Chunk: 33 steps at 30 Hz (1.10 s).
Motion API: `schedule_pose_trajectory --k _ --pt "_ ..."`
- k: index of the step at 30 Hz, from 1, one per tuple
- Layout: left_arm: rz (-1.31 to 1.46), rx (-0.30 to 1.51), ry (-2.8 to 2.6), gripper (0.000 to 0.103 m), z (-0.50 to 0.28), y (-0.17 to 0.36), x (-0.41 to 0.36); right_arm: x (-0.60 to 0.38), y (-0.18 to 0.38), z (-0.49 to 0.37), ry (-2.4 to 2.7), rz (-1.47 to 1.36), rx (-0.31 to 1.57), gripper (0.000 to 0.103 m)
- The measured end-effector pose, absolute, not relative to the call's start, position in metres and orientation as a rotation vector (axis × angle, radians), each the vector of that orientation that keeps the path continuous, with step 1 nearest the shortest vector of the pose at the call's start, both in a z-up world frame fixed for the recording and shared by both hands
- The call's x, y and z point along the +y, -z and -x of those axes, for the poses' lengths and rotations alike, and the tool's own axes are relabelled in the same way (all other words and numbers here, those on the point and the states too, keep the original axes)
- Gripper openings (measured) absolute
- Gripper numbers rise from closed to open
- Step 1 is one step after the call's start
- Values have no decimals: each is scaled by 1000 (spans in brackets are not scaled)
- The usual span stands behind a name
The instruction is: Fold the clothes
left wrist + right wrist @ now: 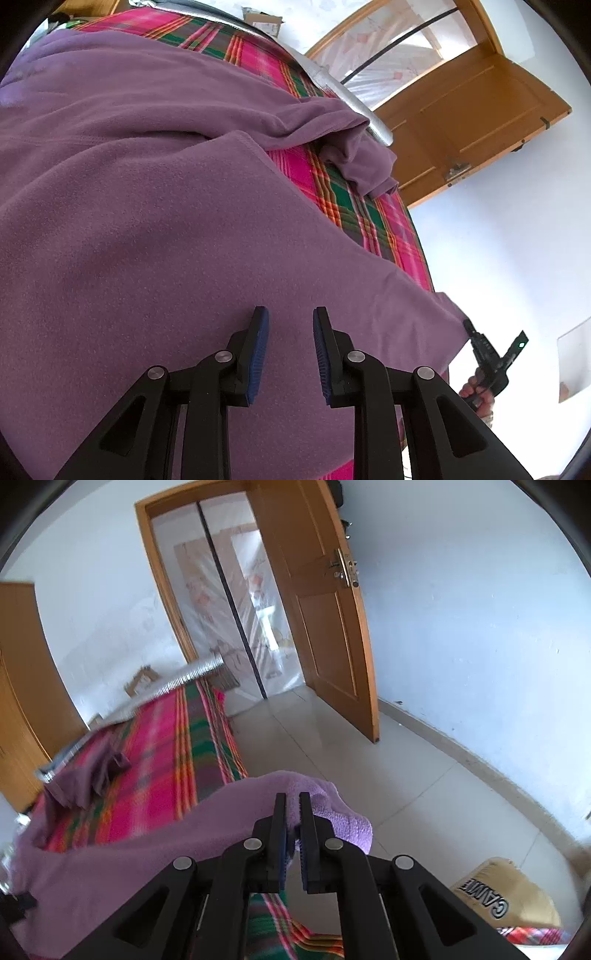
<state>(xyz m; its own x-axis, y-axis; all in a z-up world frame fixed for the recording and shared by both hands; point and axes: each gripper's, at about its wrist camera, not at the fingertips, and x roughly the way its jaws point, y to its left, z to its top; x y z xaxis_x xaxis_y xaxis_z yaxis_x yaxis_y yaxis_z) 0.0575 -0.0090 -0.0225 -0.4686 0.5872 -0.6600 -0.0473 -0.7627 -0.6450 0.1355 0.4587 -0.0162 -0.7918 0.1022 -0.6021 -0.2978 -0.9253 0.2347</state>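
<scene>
Two grippers are seen over a purple fleece garment [147,206] spread on a plaid bedcover [258,55]. Its corner is pinched by the right gripper [292,801]; the left gripper [290,314] is held released above it.

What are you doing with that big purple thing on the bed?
A person is folding a purple fleece on a plaid bedcover. The right gripper is shut on one edge of the fleece and holds it up off the bed. The left gripper hangs open over the middle of the fleece, gripping nothing. One sleeve lies bunched near the far edge of the bed.
</scene>
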Motion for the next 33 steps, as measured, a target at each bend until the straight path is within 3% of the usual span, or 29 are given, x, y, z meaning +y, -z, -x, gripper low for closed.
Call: schedule_pose_trajectory --k 12,20,24,25,29,33 --pt "1331 -813 -2261 24 -58 23 -11 466 23 -132 -2619 934 391 6" --pt "1329 -833 -2244 24 -60 23 -14 465 16 -132 -2696 968 553 7" --pt "1317 -847 -2245 24 -65 21 -20 445 19 -111 -2791 1093 584 33" --pt "1312 -853 -2251 24 -67 20 -23 439 22 -105 -2797 1127 572 35" --pt "1296 -887 -2275 24 -73 18 -38 424 32 -86 -2781 1221 544 35" --pt "1290 -921 -2286 24 -75 20 -51 420 40 -85 -2764 1227 558 19"
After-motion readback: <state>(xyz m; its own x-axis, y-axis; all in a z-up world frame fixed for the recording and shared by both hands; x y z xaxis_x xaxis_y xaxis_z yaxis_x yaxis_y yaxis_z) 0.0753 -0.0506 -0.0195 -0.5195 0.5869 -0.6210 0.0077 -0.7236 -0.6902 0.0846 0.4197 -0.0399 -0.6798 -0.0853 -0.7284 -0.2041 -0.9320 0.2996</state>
